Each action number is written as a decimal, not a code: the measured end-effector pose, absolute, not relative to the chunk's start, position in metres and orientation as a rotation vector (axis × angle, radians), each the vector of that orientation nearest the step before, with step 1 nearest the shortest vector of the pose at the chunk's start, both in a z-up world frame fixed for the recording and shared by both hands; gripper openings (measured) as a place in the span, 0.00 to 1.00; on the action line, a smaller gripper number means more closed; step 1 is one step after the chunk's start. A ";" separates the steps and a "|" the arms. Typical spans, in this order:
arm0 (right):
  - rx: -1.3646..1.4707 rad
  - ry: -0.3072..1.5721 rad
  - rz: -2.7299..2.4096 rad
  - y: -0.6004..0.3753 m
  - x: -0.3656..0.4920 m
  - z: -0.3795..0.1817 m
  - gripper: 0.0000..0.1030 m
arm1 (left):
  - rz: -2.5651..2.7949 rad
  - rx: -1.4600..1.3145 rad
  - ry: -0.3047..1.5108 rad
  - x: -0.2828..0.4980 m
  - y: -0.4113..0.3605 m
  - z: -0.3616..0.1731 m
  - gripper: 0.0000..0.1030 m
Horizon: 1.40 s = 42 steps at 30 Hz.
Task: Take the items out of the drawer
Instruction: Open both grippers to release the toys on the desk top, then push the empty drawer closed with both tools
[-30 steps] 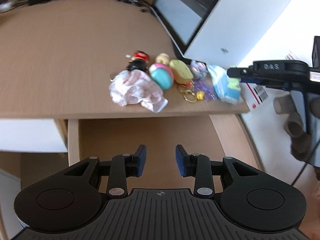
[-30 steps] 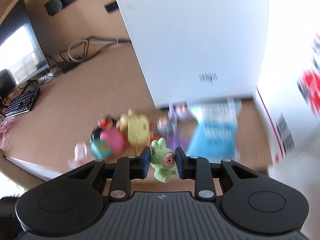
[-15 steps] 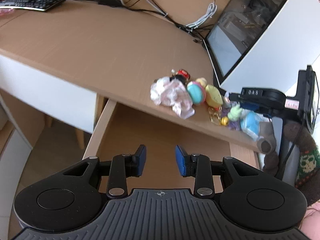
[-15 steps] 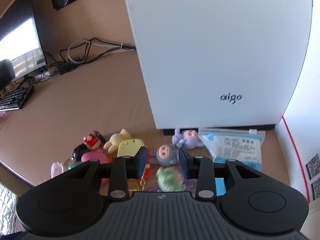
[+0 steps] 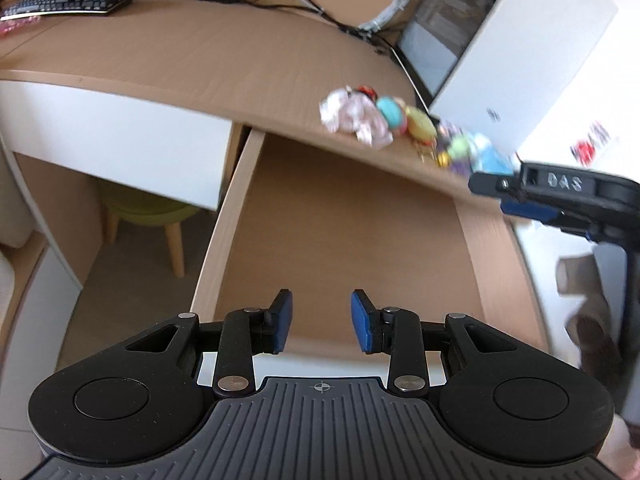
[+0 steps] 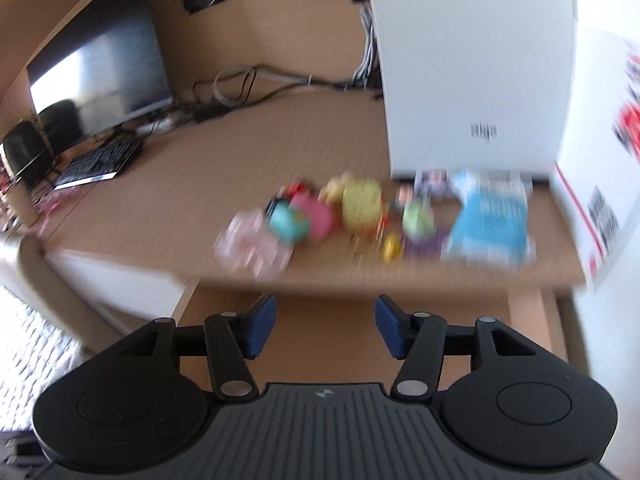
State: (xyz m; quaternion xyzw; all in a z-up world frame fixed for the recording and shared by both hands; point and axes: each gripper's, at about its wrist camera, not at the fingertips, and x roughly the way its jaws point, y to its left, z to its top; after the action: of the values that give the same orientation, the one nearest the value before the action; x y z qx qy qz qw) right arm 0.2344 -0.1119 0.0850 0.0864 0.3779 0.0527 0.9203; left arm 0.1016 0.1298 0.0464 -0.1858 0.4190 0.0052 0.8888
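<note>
A wooden desk (image 5: 180, 52) with its drawer (image 5: 344, 240) pulled out toward the viewer. From the left wrist view the drawer's visible floor is bare brown board with pale wooden side walls.

The left gripper (image 5: 321, 322) hangs over the near end of the drawer. Its blue-padded jaws stand apart with nothing between them.

The right gripper (image 6: 325, 326) is above the drawer's far edge, just short of the desk's front edge. Its jaws have just been opening and now stand wide apart, empty. In the left wrist view it shows at the right, near the desk's right end.

The items lie in a row on the desk along its near edge, at the foot of a white box (image 6: 476, 64). All are blurred. From left to right in the right wrist view: a pink crumpled cloth (image 6: 252, 246), a teal and pink round toy (image 6: 302, 220), a yellow toy (image 6: 362, 204), a small green toy (image 6: 418, 220), and a blue packet (image 6: 490, 220). They touch or nearly touch one another.

At the far left of the desk are a keyboard (image 6: 100, 164) and a dark monitor (image 6: 100, 68), with cables (image 6: 256, 88) along the far edge.
</note>
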 end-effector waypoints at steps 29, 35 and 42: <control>0.101 0.955 -0.162 -0.128 0.053 -0.029 0.69 | -0.056 -0.190 0.893 0.040 0.049 -0.026 0.34; 0.169 0.912 -0.187 -0.144 0.064 -0.033 0.71 | -0.025 -0.145 0.825 0.056 0.040 -0.023 0.34; 0.157 0.870 -0.163 -0.142 0.076 -0.030 0.71 | 0.005 -0.154 0.838 0.070 0.037 -0.025 0.34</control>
State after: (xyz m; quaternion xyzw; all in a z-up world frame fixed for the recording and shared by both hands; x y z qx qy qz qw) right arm 0.0756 -0.1423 -0.0305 0.0757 0.4204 -0.0786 0.9007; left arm 0.0702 0.0370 -0.0254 -0.0748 0.4065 0.0023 0.9106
